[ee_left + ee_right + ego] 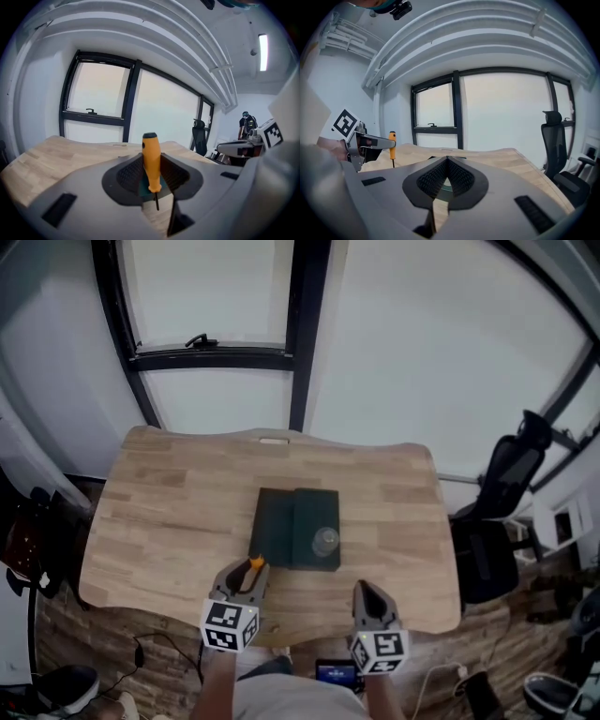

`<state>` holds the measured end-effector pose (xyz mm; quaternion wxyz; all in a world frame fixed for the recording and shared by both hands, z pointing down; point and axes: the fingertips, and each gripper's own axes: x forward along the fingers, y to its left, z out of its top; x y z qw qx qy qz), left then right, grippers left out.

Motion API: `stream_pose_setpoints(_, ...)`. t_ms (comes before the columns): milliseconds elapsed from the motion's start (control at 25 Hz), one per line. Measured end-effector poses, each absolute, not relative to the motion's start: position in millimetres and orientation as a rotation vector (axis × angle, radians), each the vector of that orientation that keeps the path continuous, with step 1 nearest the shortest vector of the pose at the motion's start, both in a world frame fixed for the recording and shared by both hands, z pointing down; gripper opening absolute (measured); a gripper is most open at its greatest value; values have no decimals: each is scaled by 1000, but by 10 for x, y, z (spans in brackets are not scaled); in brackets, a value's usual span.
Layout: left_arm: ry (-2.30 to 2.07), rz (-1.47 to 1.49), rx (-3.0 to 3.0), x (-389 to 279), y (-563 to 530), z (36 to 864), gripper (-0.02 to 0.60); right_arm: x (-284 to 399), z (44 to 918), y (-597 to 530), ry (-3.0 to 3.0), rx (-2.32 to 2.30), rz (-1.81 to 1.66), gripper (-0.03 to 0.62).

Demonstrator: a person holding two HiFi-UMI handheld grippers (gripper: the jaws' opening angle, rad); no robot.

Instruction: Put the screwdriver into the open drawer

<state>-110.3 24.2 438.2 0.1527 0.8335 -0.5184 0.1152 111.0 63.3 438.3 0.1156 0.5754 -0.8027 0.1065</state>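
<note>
the screwdriver (151, 154), orange-handled, stands upright with its thin dark shaft pointing down. the left gripper (151, 169) clamps its handle between both jaws. in the head view it sits at about 7 o'clock from the dark drawer box (298, 526), just off that corner and over the wooden table (169, 512). the right gripper (447, 164) has its fingers closed together on nothing and hangs at 5 o'clock from the box, near the table's front edge. an office chair (506, 474) stands off the table at 3 o'clock.
</note>
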Motion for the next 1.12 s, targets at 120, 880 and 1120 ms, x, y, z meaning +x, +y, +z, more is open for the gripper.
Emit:
stream_pose_setpoints(120,-1464,348,2409,-1113,45,4398,114,1118,4411,516,-2333,1707,324,-3)
stream_pose_setpoints(880,-1452,372,2401,-1177,-553,4492,114,1156,4486,44,-2306,1720,339,-3)
stream_pose_setpoints(1120,-1456,392,2392,-1209,-662,4524,114,1133,4543,-104,-2321,1705,348,-3)
